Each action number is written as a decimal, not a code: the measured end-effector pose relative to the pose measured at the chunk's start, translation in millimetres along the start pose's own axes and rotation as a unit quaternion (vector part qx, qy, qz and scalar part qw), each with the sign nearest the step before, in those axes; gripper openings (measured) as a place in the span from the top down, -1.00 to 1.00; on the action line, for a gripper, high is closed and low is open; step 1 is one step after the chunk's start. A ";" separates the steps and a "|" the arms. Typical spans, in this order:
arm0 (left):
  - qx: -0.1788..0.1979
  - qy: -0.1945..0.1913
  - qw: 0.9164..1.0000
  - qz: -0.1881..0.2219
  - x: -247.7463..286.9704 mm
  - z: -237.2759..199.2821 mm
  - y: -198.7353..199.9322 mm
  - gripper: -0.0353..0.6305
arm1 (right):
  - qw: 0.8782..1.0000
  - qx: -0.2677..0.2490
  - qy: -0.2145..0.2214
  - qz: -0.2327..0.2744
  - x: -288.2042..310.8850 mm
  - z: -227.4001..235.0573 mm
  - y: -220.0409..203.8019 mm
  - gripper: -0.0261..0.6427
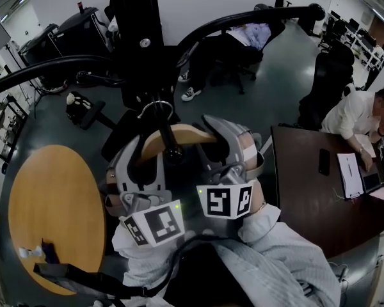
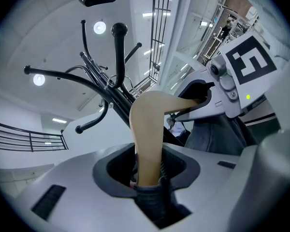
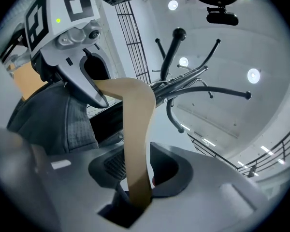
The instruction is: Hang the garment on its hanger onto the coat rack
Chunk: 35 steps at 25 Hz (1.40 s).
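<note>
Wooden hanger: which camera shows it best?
The head view: there the wooden hanger shows its arched middle by the coat rack. The left gripper view shows only one arm of it, clamped between jaws; the right gripper view shows the other.

Head looks down; gripper views upward (share hanger [image 2: 147,129]).

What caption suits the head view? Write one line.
Left gripper and right gripper clamp a curved tan wooden hanger near the black metal coat rack.
</note>
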<state>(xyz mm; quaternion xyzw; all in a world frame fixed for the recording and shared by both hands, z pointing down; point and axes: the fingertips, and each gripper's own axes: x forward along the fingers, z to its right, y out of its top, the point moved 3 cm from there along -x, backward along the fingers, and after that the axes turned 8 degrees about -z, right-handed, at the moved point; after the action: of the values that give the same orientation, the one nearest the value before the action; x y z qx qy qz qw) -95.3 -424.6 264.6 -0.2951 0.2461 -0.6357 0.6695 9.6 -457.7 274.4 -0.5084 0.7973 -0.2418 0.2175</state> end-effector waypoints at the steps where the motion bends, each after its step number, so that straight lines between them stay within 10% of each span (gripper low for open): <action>1: -0.001 -0.004 1.000 -0.005 1.1 1.6 -3.4 0.49 | 1.000 0.001 0.006 -0.001 1.5 -3.6 -1.7 0.59; 10: 0.022 0.017 1.000 -0.007 -1.9 11.9 -23.5 0.49 | 0.999 -0.028 -0.018 0.010 -1.3 -26.8 -12.2 0.71; 28: 0.079 0.018 0.995 0.055 -39.3 9.6 -6.9 0.48 | 0.989 -0.014 0.126 0.083 -38.9 -23.4 -1.0 0.51; 35: 0.075 0.035 0.994 0.069 -67.2 8.7 1.9 0.47 | 0.986 0.048 0.120 0.107 -67.4 -14.2 9.2 0.48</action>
<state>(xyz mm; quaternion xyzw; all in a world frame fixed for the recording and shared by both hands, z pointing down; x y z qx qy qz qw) -92.7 -356.9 266.3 -0.2037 0.2409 -0.6148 0.7228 20.9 -390.3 286.9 -0.3762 0.8549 -0.3146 0.1694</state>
